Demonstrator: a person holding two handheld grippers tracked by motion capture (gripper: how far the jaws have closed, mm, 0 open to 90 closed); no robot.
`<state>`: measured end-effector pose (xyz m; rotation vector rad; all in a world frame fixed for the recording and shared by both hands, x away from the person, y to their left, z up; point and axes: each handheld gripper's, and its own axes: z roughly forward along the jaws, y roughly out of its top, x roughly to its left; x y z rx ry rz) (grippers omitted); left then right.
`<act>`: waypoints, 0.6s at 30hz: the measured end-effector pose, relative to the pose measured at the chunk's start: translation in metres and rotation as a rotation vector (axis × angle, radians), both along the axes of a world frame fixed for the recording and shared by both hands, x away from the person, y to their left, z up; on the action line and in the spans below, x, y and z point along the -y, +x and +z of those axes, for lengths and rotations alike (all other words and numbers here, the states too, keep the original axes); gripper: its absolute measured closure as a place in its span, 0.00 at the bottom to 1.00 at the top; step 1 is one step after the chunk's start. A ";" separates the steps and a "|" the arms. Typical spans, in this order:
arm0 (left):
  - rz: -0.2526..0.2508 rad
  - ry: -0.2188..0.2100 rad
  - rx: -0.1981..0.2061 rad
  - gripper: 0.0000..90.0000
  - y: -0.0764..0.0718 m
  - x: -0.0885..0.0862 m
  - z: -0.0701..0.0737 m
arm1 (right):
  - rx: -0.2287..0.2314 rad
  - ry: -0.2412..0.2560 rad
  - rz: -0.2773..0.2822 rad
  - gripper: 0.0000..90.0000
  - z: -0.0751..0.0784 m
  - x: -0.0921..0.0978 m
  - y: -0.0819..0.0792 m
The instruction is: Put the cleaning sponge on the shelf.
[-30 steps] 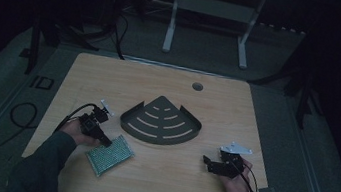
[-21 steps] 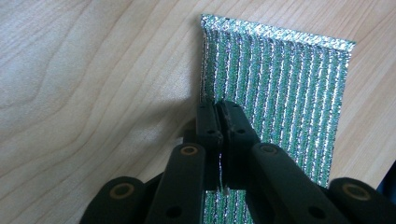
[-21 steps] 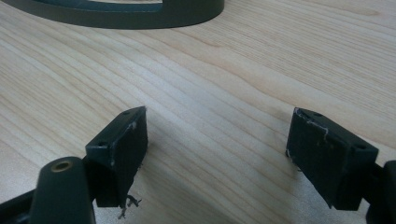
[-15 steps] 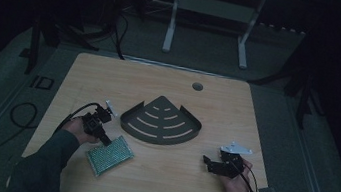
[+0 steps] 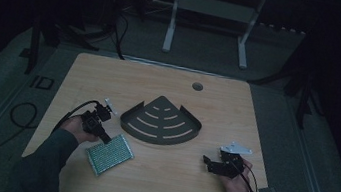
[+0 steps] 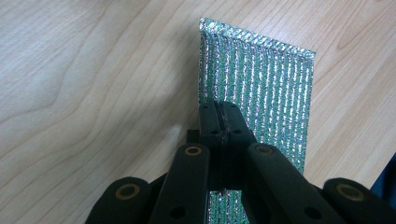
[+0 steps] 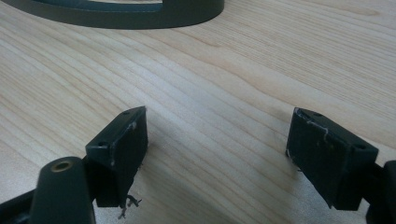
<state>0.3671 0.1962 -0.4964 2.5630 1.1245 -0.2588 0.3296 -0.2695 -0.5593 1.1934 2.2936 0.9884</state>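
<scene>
So the big wooden table takes up the middle of the high view, with a little round grommet hole near its top edge. Dead centre sits a dark fan-shaped corner rack with curved slots, flat on the wood; its rim also peeks in at the top of the right gripper view. Lower left of centre is a shiny green scrubbing pad, lying flat just below and left of the rack. The left gripper is right at the pad's upper-left edge, and in its own view the jaws are pressed together, clamped on the pad's edge. The right gripper rests at lower right, well apart from the rack, jaws spread wide over bare wood.
</scene>
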 end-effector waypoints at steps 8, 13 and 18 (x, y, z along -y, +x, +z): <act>0.002 0.003 0.031 1.00 -0.003 -0.004 0.013 | 0.000 0.000 0.000 0.22 0.000 0.000 0.000; 0.002 -0.009 0.046 1.00 -0.004 -0.006 0.021 | 0.000 -0.001 0.000 0.22 0.000 0.000 0.000; 0.003 -0.012 0.053 1.00 -0.003 -0.006 0.027 | 0.001 -0.001 0.000 0.22 0.000 0.000 0.000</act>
